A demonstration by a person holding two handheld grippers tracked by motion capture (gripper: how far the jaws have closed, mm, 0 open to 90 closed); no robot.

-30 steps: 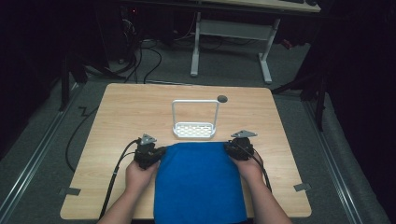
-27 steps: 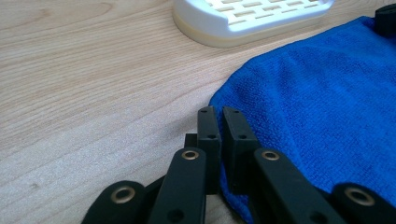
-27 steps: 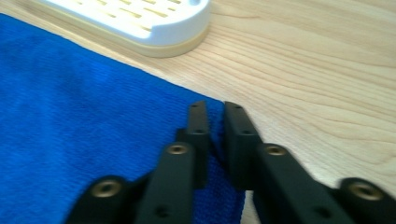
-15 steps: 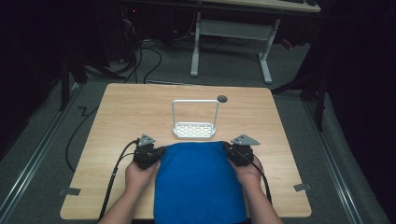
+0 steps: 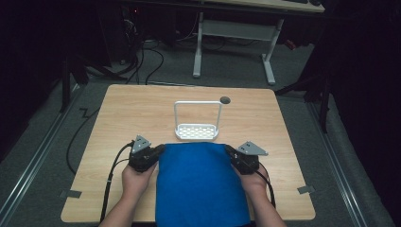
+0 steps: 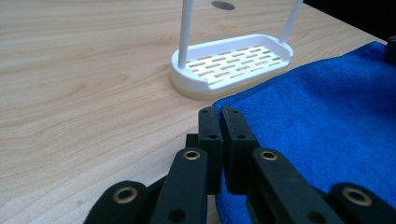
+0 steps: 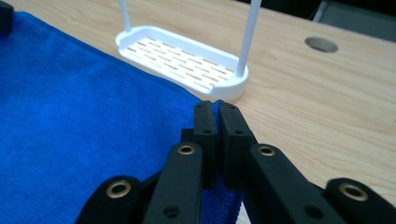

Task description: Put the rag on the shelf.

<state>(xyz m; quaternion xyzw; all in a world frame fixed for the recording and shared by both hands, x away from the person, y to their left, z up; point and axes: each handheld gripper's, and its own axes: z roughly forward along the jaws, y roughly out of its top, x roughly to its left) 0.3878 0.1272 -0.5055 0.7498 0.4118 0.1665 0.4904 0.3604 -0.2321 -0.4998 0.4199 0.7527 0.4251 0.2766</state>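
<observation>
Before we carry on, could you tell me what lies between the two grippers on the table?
The blue cloth spans the whole stretch in the high view, the left gripper and right gripper each shut on a far corner.

One blue cloth [image 5: 201, 182] lies on the one wooden table [image 5: 127, 113]. One white slotted rack [image 5: 196, 131] stands there. Two grippers, left [image 5: 158, 152] and right [image 5: 230, 152], are present.

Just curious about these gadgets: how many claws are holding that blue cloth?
2: the left claw pinches the blue cloth at its far left corner, the right claw at its far right corner.
</observation>
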